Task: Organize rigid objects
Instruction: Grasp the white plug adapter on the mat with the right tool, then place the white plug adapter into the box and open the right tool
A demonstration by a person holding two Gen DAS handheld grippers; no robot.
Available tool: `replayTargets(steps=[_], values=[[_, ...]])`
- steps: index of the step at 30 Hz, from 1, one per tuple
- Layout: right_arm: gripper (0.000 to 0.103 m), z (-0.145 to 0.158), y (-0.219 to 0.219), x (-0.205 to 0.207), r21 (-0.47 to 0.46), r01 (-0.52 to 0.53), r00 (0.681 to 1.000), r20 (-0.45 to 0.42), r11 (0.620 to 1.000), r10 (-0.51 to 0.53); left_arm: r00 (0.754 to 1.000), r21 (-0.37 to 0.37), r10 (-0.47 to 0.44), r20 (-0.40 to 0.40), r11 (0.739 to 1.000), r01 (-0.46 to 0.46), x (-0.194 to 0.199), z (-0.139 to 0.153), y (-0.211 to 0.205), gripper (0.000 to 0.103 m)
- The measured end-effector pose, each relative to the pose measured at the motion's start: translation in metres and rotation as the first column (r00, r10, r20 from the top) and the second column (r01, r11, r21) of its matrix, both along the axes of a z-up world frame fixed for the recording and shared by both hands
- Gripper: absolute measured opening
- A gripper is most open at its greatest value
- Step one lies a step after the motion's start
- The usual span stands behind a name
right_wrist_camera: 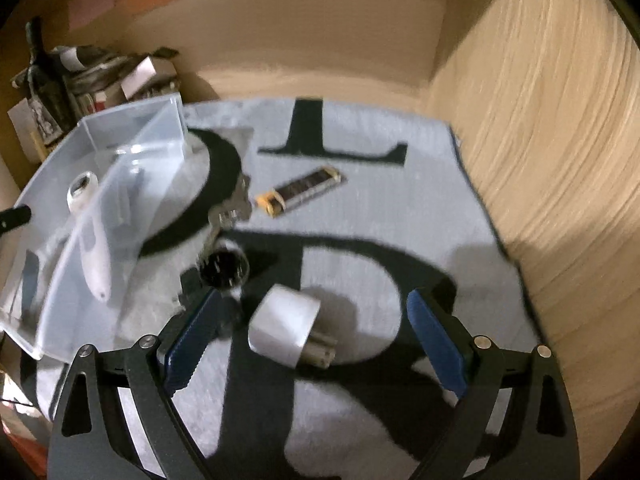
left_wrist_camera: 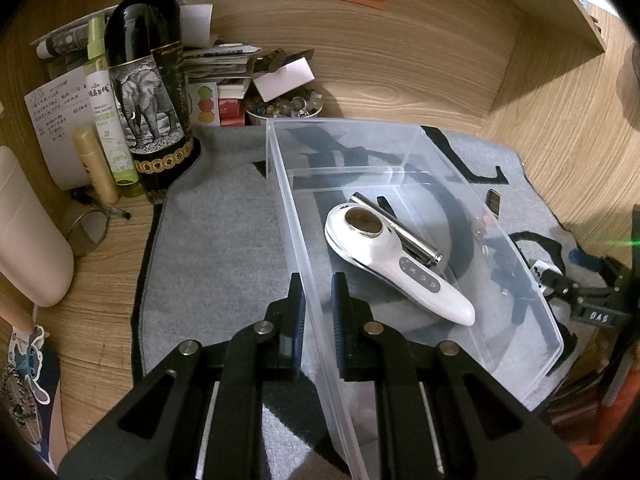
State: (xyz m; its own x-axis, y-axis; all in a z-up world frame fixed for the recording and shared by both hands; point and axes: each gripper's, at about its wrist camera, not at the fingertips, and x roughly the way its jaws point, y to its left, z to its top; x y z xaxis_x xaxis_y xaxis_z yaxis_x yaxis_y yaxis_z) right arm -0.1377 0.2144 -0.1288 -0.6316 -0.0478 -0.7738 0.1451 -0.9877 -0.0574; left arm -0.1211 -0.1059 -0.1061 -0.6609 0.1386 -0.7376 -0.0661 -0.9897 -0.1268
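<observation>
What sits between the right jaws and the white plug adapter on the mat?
Nothing visible. The white plug adapter lies on the mat between the right gripper's open jaws; the black-faced watch lies beside the left pad.

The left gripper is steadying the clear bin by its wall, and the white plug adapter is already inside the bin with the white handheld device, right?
Not quite. The white plug adapter lies on the grey mat, outside the clear bin, between the open right gripper's fingers, as the right wrist view shows.

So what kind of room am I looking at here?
Probably a home desk nook with wood-grain walls: a wine bottle, handwritten notes and stacked papers crowd the back corner, behind a clear plastic bin on a grey mat.
</observation>
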Motion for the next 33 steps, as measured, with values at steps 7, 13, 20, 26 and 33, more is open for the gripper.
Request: replayTargets(steps=[7,13,20,26,33], values=[[0.071,-0.016,0.005,-0.004,-0.054,0.01,0.998,0.061,0.998,-0.007,1.0,0.0,0.0,0.0,1.0,0.0,0.0,0.0,0.0,0.012],[0.047,-0.023,0.004,-0.006,-0.098,-0.01,0.996,0.084,0.995,0.018,1.0,-0.001,-0.001,0.0,1.0,0.001,0.0,0.0,-0.001,0.012],[0.047,-0.013,0.002,-0.002,-0.092,-0.018,0.999,0.031,0.996,0.021,1.0,-0.001,-0.001,0.0,1.0,0.001,0.0,0.0,0.0,0.012],[0.047,0.006,-0.003,-0.004,-0.084,-0.04,0.999,-0.028,0.996,0.038,1.0,-0.001,0.0,-0.001,1.0,0.0,0.0,0.0,0.0,0.012],[0.047,0.035,-0.021,-0.009,-0.075,-0.096,0.99,-0.115,0.993,0.087,1.0,-0.001,0.0,0.0,1.0,0.0,0.0,0.0,0.0,0.012]])
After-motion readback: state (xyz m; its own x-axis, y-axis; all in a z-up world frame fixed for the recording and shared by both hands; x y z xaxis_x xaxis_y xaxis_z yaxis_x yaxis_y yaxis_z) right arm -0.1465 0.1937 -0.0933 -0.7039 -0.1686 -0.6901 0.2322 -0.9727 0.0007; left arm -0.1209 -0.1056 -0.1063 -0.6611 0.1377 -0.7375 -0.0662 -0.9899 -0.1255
